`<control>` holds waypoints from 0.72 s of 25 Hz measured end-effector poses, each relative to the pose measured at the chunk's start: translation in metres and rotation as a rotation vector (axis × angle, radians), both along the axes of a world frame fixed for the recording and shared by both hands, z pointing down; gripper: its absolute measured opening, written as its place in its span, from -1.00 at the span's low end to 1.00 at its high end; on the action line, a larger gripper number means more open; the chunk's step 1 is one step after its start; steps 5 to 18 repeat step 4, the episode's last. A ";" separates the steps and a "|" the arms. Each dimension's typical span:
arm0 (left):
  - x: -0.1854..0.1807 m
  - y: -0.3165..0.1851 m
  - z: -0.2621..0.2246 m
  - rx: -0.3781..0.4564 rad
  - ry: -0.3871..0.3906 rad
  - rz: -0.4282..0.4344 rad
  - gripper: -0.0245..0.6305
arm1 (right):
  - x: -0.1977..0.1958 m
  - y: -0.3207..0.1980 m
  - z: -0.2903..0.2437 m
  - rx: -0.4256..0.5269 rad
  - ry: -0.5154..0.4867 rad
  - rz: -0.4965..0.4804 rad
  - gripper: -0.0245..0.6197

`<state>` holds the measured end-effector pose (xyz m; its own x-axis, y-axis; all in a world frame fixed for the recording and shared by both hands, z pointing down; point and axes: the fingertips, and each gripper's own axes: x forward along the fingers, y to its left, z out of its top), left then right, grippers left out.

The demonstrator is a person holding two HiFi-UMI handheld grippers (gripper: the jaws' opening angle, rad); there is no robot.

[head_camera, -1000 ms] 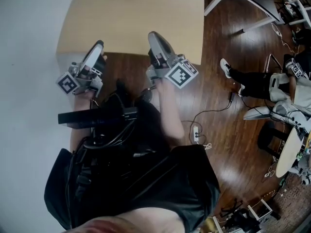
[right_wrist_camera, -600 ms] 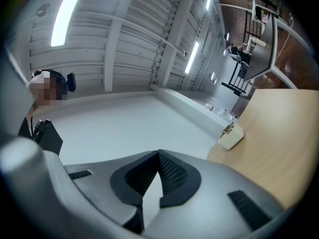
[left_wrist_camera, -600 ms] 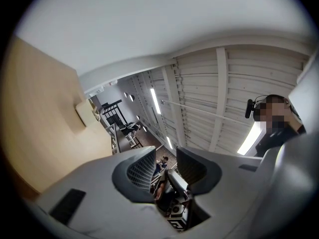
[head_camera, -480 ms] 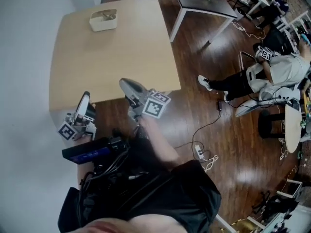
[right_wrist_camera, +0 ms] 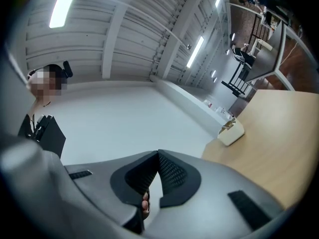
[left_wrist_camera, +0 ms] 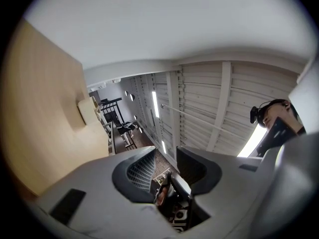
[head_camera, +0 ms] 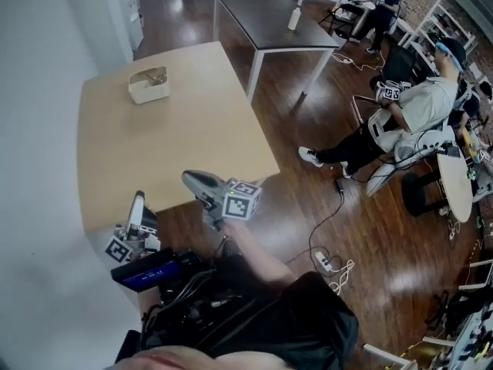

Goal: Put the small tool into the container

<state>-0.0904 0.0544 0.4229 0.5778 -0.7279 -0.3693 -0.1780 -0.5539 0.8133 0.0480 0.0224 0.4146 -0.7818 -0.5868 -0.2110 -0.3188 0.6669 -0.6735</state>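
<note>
The white rectangular container (head_camera: 149,91) stands at the far end of the light wooden table (head_camera: 192,129), well apart from both tools; what lies inside it is too small to tell. The left tool (head_camera: 136,205), jaws apart and empty, hangs below the table's near-left corner. The right tool (head_camera: 191,179), jaws together on nothing, points over the near edge. One container, two tools.

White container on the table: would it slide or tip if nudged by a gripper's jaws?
Probably slides rather than tips: the container looks low and wide, sitting flat on the smooth wooden table. Likely light and rigid: it appears small, open-topped and plastic-looking.
</note>
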 end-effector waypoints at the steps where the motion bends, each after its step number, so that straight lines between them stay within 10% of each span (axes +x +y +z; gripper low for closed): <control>1: 0.001 0.006 0.002 -0.008 0.003 -0.003 -0.55 | 0.001 0.005 0.002 -0.008 0.004 -0.004 -0.92; 18: -0.001 0.021 0.002 -0.025 0.014 -0.012 -0.55 | -0.003 0.020 0.005 -0.034 0.015 -0.018 -0.92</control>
